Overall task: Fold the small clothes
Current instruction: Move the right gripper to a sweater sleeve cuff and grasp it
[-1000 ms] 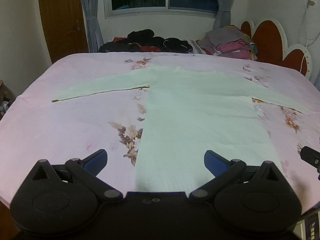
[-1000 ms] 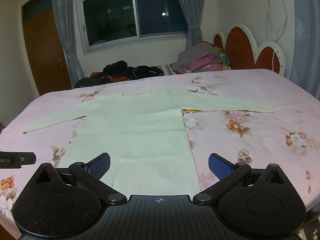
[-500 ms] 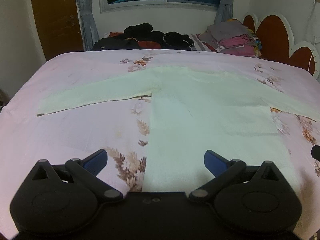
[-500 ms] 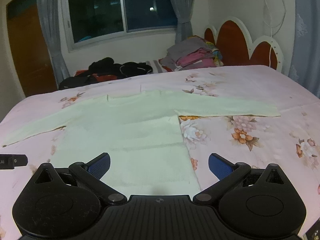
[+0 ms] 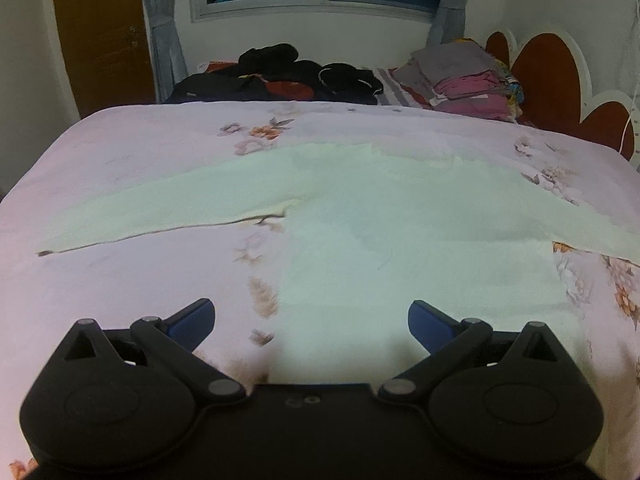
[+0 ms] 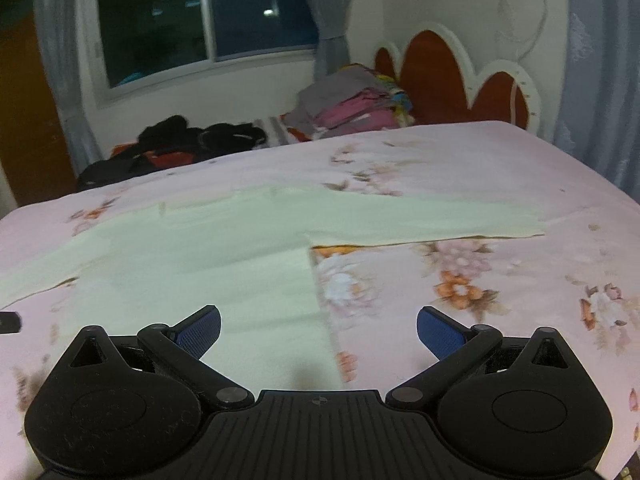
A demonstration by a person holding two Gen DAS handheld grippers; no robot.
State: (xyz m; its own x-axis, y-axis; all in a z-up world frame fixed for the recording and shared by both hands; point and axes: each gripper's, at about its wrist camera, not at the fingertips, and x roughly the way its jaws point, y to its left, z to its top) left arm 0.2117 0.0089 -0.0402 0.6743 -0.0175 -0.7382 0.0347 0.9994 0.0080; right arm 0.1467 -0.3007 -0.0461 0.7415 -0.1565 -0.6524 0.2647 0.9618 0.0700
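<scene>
A pale green long-sleeved top [image 5: 400, 216] [image 6: 224, 256] lies flat on the pink floral bedspread [image 5: 120, 280], both sleeves spread out sideways, neckline toward the window. My left gripper [image 5: 310, 320] hovers open over the top's lower left edge, nothing between its blue pads. My right gripper [image 6: 318, 330] hovers open over the lower right edge, also holding nothing. A black bit of the left gripper [image 6: 9, 322] shows at the far left of the right wrist view.
Dark clothes [image 5: 280, 76] are heaped at the far side of the bed under the window. A folded stack of grey and pink clothes [image 5: 468, 80] [image 6: 352, 104] sits by the red headboard [image 5: 560, 76]. A wooden door [image 5: 100, 32] stands at the back left.
Both grippers have moved forward over the bed toward the top's body; the garment looms larger and its bottom hem has dropped below the fingers. Both stay open.
</scene>
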